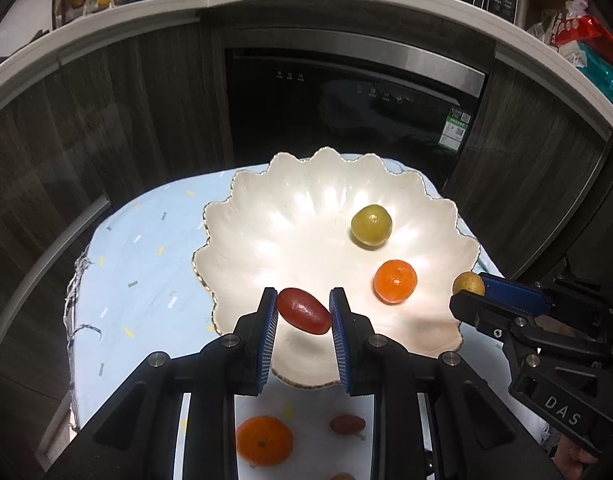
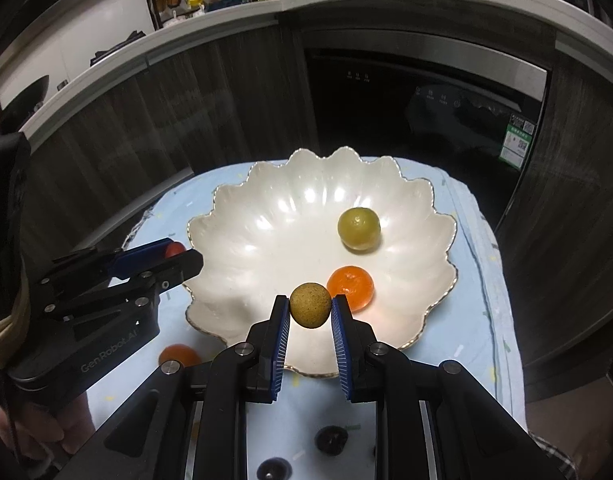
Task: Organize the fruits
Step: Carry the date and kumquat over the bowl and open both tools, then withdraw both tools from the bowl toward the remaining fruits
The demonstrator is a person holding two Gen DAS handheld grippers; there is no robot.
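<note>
A white scalloped dish (image 1: 266, 216) (image 2: 266, 216) stands on a light blue cloth. In it lie a green-yellow round fruit (image 1: 371, 225) (image 2: 359, 228) and a small orange one (image 1: 395, 281) (image 2: 351, 286). My left gripper (image 1: 303, 312) (image 2: 178, 258) is shut on a red oval fruit (image 1: 303, 311) (image 2: 174, 249) over the dish's near-left rim. My right gripper (image 2: 310, 312) (image 1: 472, 286) is shut on a brownish-yellow round fruit (image 2: 310, 305) (image 1: 467, 284) over the near part of the dish, by the orange one.
On the cloth (image 1: 146, 260) near me lie an orange fruit (image 1: 264, 440) (image 2: 179, 354), a red oval one (image 1: 347, 424) and two dark fruits (image 2: 331, 440). Dark cabinets and a built-in appliance (image 1: 346, 100) stand behind the table. A hand (image 2: 38, 432) holds the left gripper.
</note>
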